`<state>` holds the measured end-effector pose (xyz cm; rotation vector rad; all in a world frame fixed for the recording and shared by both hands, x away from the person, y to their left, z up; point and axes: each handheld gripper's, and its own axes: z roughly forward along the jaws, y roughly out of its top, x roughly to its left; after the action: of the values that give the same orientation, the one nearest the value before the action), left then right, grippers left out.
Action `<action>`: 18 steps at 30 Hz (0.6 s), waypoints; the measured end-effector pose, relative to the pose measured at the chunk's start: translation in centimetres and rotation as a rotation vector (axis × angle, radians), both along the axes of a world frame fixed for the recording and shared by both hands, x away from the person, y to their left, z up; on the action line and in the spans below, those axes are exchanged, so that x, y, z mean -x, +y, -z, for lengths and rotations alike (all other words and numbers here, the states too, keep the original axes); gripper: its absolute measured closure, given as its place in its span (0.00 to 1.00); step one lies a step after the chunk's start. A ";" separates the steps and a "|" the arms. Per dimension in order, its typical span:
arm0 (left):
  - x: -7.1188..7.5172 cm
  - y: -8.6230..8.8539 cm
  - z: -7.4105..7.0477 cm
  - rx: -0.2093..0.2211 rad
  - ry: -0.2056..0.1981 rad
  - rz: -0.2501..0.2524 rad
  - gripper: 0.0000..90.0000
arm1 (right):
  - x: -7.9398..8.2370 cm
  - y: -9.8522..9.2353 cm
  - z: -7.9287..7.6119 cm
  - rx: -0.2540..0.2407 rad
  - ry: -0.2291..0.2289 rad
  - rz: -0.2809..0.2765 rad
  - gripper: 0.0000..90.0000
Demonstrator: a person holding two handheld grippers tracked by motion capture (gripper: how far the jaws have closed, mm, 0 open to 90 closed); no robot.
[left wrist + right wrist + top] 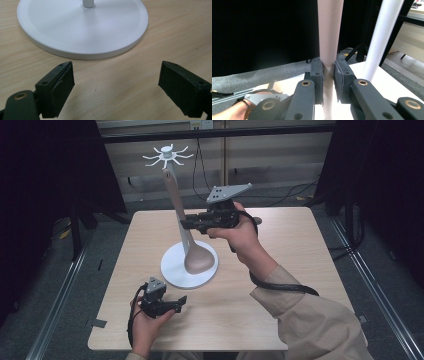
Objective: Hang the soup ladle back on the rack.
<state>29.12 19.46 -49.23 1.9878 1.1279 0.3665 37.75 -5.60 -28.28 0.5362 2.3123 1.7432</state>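
Black and empty, the left gripper (175, 304) was rested on the pale wooden table (280, 320) near its front edge, its jaws spread wide and pointed at the round white base (82, 35) of the white utensil stand (189, 265), from which it was kept just apart. Beyond it, the taupe long-handled plastic spoon (197, 259) was held upright by the right gripper (184, 223), whose jaws were clamped narrowly on the handle about halfway up (the grip is plainest in the right gripper view, where the handle (329, 32) was seen pinched between the pads, with the white pole (382, 35) just beside it). The bowl was hung low over the base; contact could not be told. Farther up, the handle's top was brought close under the stand's ring of white hooks (167, 156). The hanging was judged unfinished: whether the handle was caught on a hook could not be made out, and release remained to be done.
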 end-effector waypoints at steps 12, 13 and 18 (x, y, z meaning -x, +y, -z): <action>0.0 0.2 -0.1 0.007 0.000 -0.001 0.14 | -0.9 1.3 -0.2 -0.007 0.021 0.027 0.88; 0.0 0.2 -0.1 0.008 0.001 -0.002 0.14 | -1.0 1.3 -0.1 -0.009 0.025 0.032 0.88; 0.0 0.3 -0.1 0.004 0.000 -0.002 0.15 | -1.3 1.3 0.2 -0.017 0.037 0.043 0.88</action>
<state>29.11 19.76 -49.16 1.9830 1.1305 0.3645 39.05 -4.30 -28.52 0.6223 2.2946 1.7498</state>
